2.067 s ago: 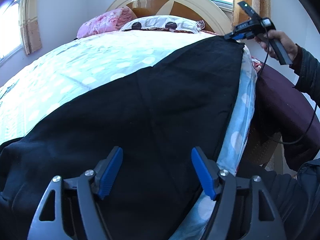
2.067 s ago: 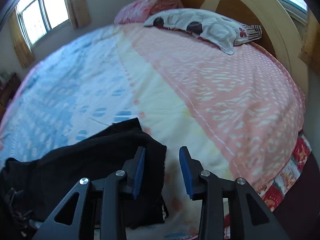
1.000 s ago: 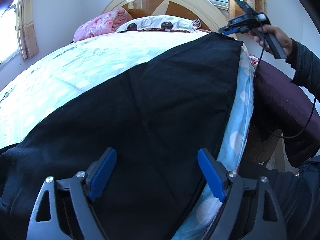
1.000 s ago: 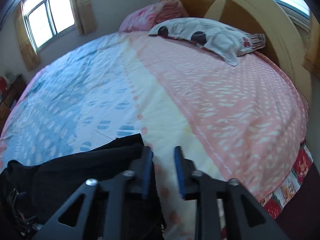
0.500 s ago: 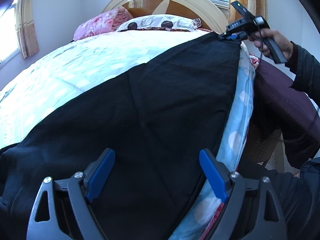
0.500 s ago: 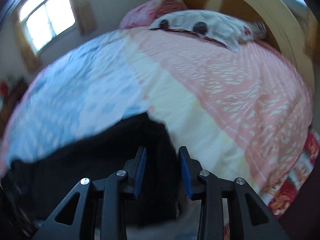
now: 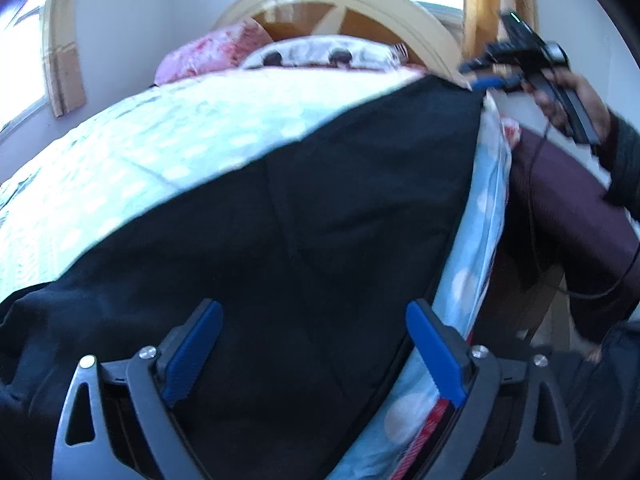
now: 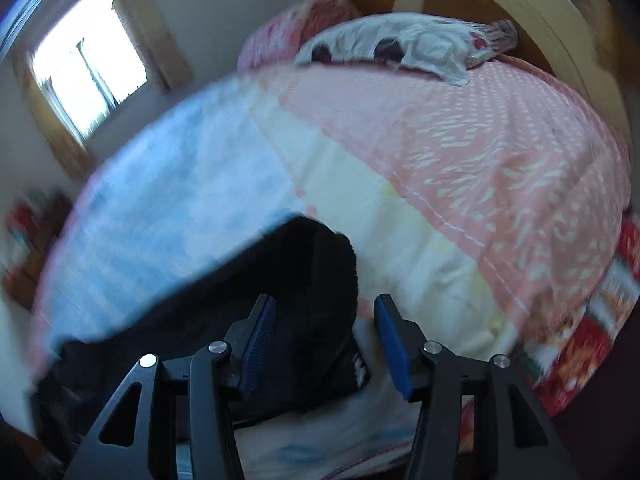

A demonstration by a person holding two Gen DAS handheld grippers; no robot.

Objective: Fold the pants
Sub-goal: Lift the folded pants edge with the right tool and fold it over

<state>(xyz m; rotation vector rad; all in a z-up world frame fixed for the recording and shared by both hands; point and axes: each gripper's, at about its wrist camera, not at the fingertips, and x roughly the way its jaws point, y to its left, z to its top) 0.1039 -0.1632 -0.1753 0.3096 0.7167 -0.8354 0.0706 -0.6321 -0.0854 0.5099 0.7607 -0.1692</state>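
Black pants (image 7: 304,240) lie stretched along the bed's near edge, legs together, running from under my left gripper to the far hem. My left gripper (image 7: 314,354) is open, jaws wide, just above the waist end of the pants. My right gripper (image 8: 324,340) is open above the hem end (image 8: 304,280), whose corner lies between and just ahead of its fingers. In the left wrist view the right gripper (image 7: 486,78) sits at the far hem corner, held by a hand.
The bedspread is blue (image 8: 168,184), cream and pink (image 8: 500,152). Two pillows (image 8: 400,44) lie against the wooden headboard (image 7: 348,4). A dark maroon chair (image 7: 568,200) stands close beside the bed's right edge. A window (image 8: 88,76) is at left.
My right gripper opened wider and shifted over the hem end; the view is blurred by motion. My left gripper stays open over the waist, nearly unmoved.
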